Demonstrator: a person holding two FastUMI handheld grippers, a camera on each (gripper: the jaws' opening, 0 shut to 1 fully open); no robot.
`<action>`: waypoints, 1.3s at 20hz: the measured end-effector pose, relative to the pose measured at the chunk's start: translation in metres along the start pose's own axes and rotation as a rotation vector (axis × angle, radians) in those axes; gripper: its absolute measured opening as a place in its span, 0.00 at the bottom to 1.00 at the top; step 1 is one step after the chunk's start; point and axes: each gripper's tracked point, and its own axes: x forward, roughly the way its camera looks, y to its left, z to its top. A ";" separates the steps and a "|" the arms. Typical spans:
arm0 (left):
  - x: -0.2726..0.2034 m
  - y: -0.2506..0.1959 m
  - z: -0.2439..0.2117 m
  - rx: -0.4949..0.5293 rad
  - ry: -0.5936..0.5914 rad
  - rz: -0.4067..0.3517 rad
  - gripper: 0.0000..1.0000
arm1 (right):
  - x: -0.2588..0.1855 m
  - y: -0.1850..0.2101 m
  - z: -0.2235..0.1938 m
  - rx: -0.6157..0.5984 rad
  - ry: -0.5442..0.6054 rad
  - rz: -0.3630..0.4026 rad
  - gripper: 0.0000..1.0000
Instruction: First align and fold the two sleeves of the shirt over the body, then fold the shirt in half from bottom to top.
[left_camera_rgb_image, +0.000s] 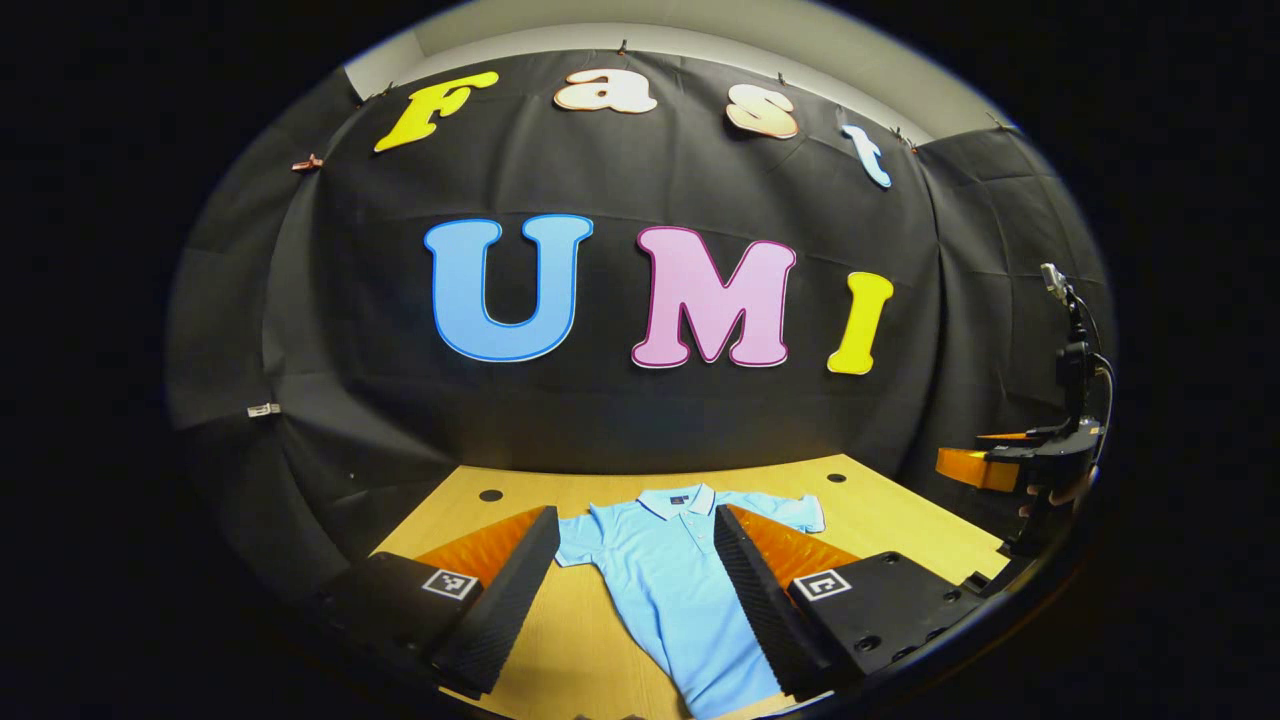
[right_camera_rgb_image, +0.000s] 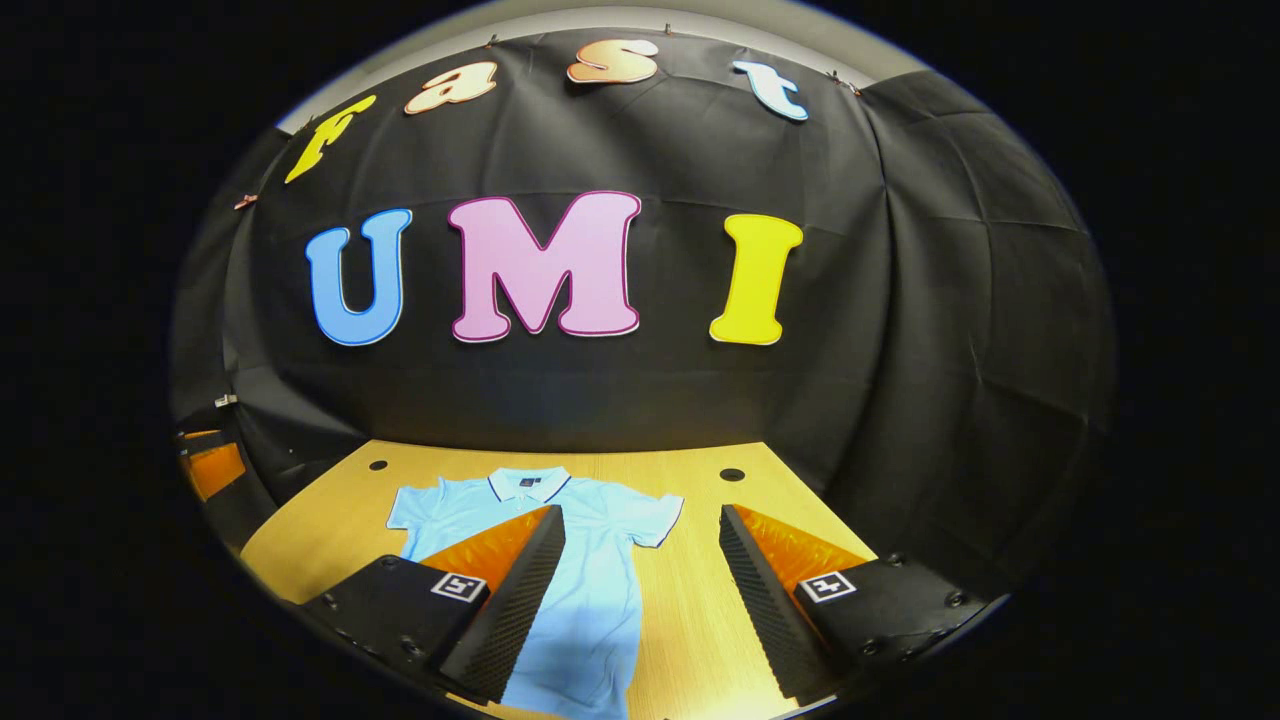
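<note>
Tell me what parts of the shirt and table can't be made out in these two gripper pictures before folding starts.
- Shirt hem: cut off by the bottom edge in the left gripper view, and likewise in the right gripper view.
- Shirt sides in the left gripper view: covered by the left gripper, whose fingers stand open.
- Shirt's left side in the right gripper view: hidden behind a finger of the open right gripper.
- Collar emblem: too small to tell.
- Table front edge: hidden by the gripper bodies.
</note>
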 end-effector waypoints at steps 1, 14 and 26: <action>0.000 -0.001 -0.001 -0.001 -0.001 -0.003 0.99 | 0.001 0.000 -0.001 -0.004 0.000 0.000 0.97; 0.025 -0.008 -0.011 0.021 0.042 0.006 0.99 | 0.085 0.002 -0.003 0.002 0.111 0.051 0.97; 0.064 -0.003 -0.034 0.050 0.120 0.130 0.99 | 0.235 -0.023 -0.067 0.010 0.361 0.070 0.97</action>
